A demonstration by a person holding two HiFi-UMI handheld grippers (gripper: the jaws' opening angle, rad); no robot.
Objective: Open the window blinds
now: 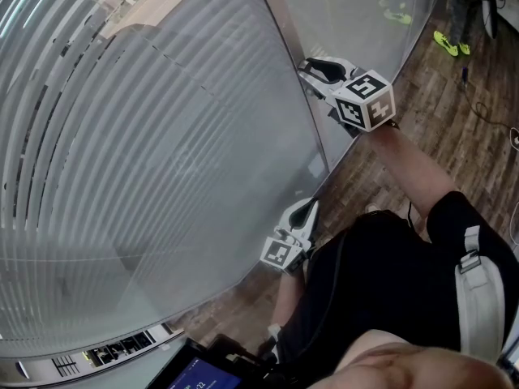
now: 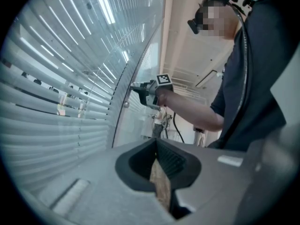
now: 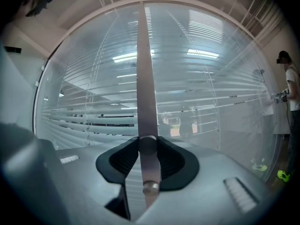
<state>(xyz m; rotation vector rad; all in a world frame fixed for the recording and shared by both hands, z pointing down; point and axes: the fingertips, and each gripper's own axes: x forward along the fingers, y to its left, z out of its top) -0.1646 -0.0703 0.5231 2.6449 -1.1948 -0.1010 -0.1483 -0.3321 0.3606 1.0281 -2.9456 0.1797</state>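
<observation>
Nearest, right tool (image 3: 148,146) clenched on the small silver cylindrical knob (image 3: 150,172) at centre frame; left tool (image 1: 306,209) closed, empty, lower centre of head view. Grey horizontal-slat blinds (image 1: 122,152) filling the left there. Risks: pads skidding on the smooth knob, or overturning and re-closing slats.

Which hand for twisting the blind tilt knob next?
Right. The right tool is closed on the small silver metal knob on the grey vertical frame strip. The left tool hangs lower, shut and empty.

smooth metal knob (image 3: 150,168); matt slats (image 1: 89,144); wood flr (image 1: 454,128)
</observation>
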